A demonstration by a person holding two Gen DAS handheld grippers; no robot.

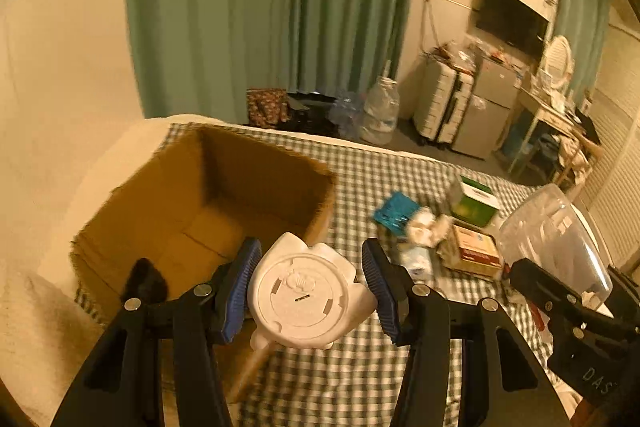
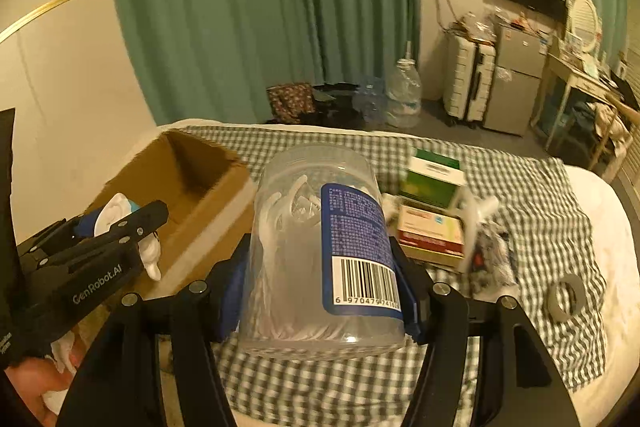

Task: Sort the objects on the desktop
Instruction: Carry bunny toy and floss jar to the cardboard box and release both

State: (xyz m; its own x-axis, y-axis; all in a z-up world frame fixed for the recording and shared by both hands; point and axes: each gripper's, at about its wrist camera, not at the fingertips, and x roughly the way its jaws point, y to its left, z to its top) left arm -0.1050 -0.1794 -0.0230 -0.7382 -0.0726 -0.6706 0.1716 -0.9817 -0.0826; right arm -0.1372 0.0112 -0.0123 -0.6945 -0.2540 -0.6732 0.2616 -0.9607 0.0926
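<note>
White figurine (image 1: 310,297) in left tool (image 1: 311,291), clear jar (image 2: 324,247) in right tool (image 2: 322,291).

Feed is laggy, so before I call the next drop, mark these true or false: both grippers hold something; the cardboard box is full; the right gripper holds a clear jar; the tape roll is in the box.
1. Both grippers hold something. True: the left gripper is shut on the white figurine, the right gripper on the clear jar.
2. The cardboard box is full. False: its visible bottom is bare.
3. The right gripper holds a clear jar. True.
4. The tape roll is in the box. False: it lies on the checked cloth, right of the jar.
</note>
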